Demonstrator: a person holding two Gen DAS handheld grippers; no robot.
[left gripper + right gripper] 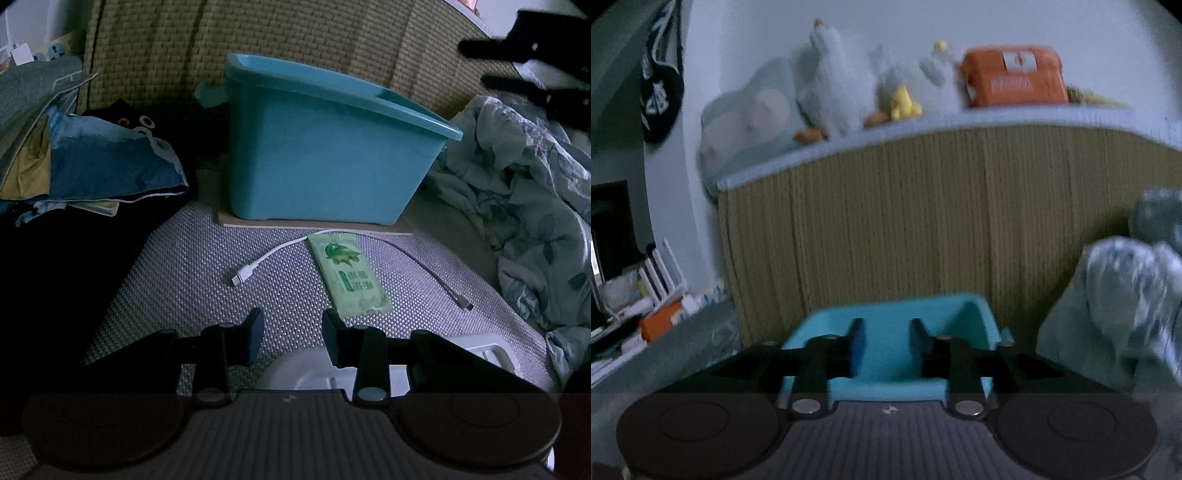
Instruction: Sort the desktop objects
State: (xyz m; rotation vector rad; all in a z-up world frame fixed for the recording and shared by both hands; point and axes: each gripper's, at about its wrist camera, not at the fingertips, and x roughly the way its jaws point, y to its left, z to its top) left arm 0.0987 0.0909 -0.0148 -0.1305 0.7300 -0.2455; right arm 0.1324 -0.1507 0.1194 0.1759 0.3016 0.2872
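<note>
A teal plastic bin (325,147) stands on a thin board on the grey woven mat. In front of it lie a green tissue packet (349,278) and a white USB cable (258,266) that runs under the packet to a plug at the right. A white object (306,373) lies under my left gripper (293,332), which is open and empty, just short of the packet. My right gripper (886,343) is open and empty, held over the bin (886,350); it also shows at the top right of the left wrist view (524,66).
Folded clothes and a dark cat-print item (92,158) lie at the left. A floral blanket (524,206) is bunched at the right. A woven headboard (923,221) rises behind the bin, with plush toys and an orange pack (1012,77) on its ledge.
</note>
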